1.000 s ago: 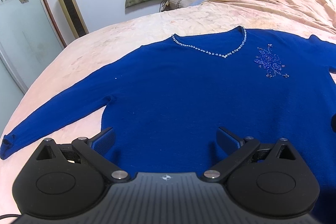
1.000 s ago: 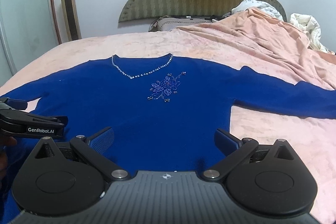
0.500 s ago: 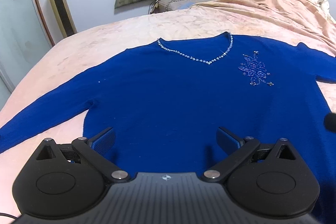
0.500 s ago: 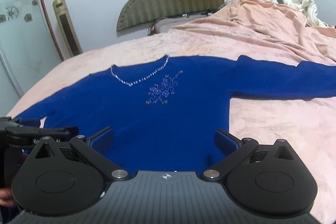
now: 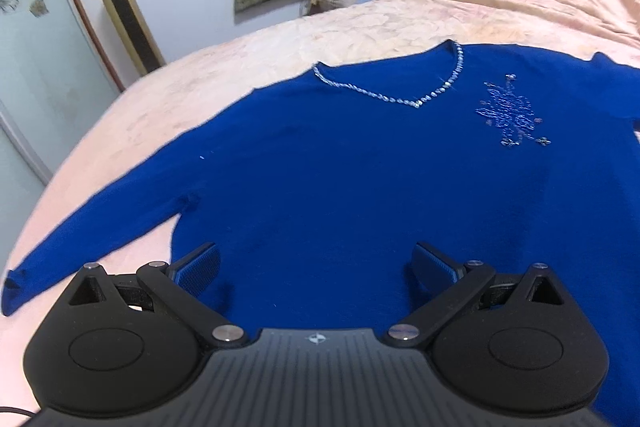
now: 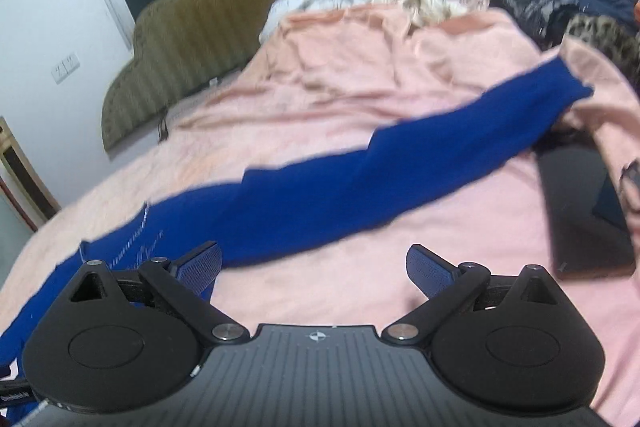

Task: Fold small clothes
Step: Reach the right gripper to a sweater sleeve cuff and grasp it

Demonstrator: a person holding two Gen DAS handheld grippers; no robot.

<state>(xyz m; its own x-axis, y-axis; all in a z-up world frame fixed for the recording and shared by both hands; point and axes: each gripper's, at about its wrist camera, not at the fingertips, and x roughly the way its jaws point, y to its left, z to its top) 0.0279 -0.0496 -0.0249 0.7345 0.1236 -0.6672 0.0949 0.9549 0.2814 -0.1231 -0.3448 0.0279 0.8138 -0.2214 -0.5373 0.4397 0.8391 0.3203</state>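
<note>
A royal-blue long-sleeved sweater [image 5: 340, 179] lies flat, front up, on the pink bed cover. It has a beaded V-neck [image 5: 404, 95] and a beaded flower [image 5: 510, 115] on the chest. My left gripper [image 5: 316, 267] is open and empty over the sweater's lower hem. In the right wrist view the sweater's right sleeve [image 6: 400, 179] stretches out to its cuff [image 6: 568, 83] at the far right. My right gripper [image 6: 314, 267] is open and empty, over the bed cover just below that sleeve.
The pink bed cover [image 6: 360, 75] is rumpled towards the headboard [image 6: 192, 39]. A dark flat box [image 6: 588, 211] lies on the bed at the right. Dark clothes [image 6: 580, 7] are heaped at the far right. A gold tower fan [image 5: 128, 23] stands by the wall.
My right gripper has swung to the right, from the sweater's body to its right sleeve. My left gripper has shifted a little but stays over the hem. Both stay open.
</note>
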